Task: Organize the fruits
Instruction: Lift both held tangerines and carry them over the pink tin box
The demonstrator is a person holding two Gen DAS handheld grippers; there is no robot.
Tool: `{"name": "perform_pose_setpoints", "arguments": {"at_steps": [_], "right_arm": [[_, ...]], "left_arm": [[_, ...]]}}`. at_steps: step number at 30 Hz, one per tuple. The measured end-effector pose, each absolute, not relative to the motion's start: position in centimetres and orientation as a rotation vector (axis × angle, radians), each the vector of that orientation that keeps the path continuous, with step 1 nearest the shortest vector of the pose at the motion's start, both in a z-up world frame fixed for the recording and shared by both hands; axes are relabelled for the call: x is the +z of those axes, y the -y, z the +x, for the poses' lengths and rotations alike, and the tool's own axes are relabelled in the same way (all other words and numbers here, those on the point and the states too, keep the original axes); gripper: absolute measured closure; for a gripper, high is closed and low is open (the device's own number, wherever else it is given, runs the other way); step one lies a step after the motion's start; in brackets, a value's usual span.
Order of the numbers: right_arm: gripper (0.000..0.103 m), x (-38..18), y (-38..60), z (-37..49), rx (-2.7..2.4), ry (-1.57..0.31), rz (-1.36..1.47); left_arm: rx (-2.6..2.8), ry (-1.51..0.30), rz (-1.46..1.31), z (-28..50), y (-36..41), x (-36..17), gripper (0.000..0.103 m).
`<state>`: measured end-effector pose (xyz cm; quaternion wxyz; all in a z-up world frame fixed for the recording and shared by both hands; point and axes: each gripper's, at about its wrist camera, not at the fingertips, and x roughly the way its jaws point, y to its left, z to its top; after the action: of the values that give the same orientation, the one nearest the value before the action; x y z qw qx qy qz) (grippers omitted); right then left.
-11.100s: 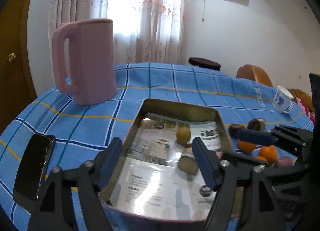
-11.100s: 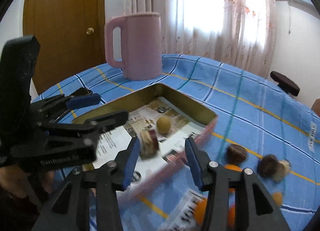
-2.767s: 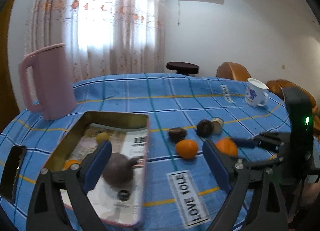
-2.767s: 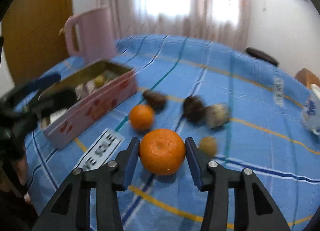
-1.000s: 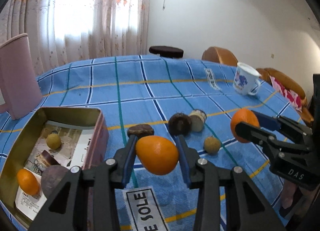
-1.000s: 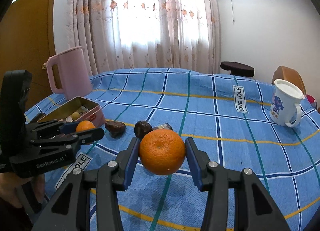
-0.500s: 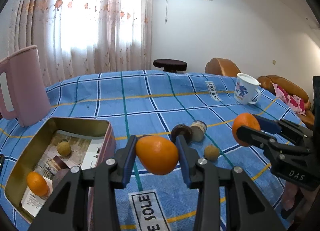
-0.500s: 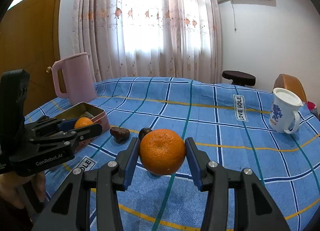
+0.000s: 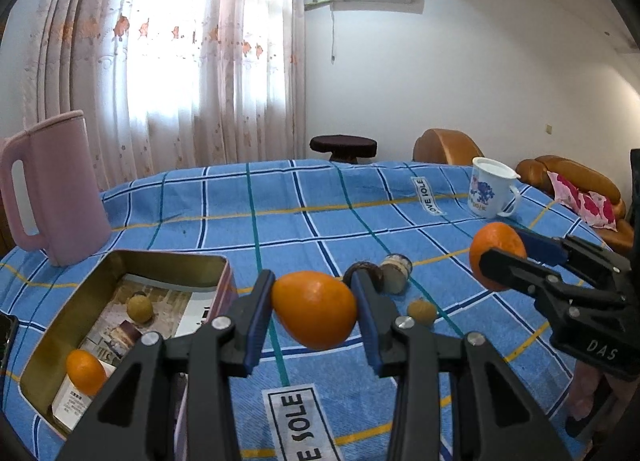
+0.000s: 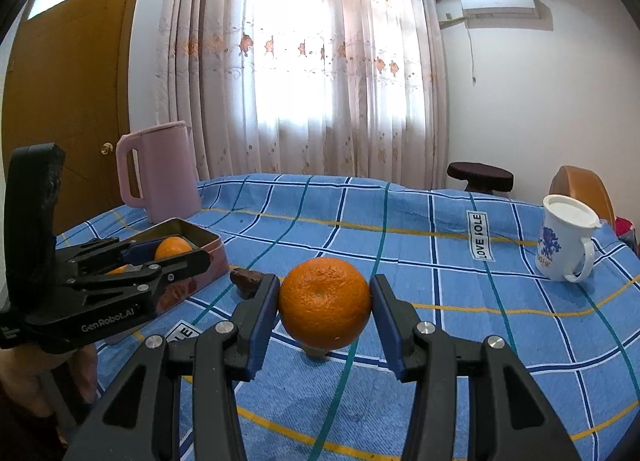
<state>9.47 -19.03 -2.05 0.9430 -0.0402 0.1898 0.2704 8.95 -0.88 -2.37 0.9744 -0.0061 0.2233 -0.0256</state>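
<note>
My left gripper (image 9: 316, 311) is shut on an oval orange (image 9: 314, 309), held above the blue checked cloth just right of the open metal tin (image 9: 168, 261). Inside the tin lie a small orange (image 9: 85, 371), a yellowish round fruit (image 9: 140, 309) and a dark piece. My right gripper (image 10: 325, 303) is shut on a round orange (image 10: 324, 301), lifted over the cloth; in the left wrist view it shows at the right (image 9: 498, 255). On the cloth remain a dark brown fruit (image 9: 360, 271), a pale cut piece (image 9: 396, 267) and a small tan fruit (image 9: 422, 311).
A pink jug (image 9: 56, 197) stands behind the tin. A white mug with a blue print (image 9: 490, 193) sits at the far right of the table. A dark lump (image 10: 248, 281) lies beside the tin. A stool (image 9: 343, 146) and brown chairs (image 9: 446, 147) stand beyond the table.
Both views have tilted upward a little, so more wall and curtain show. Each gripper keeps its orange; neither hand has shifted much.
</note>
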Motion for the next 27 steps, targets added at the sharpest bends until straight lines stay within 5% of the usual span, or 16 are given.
{"name": "perform_pose_setpoints", "arguments": {"at_steps": [27], "right_arm": [[0.055, -1.6, 18.8, 8.1, 0.549, -0.311, -0.105]], "left_arm": [[-0.051, -0.374, -0.013, 7.2, 0.5, -1.7, 0.062]]}}
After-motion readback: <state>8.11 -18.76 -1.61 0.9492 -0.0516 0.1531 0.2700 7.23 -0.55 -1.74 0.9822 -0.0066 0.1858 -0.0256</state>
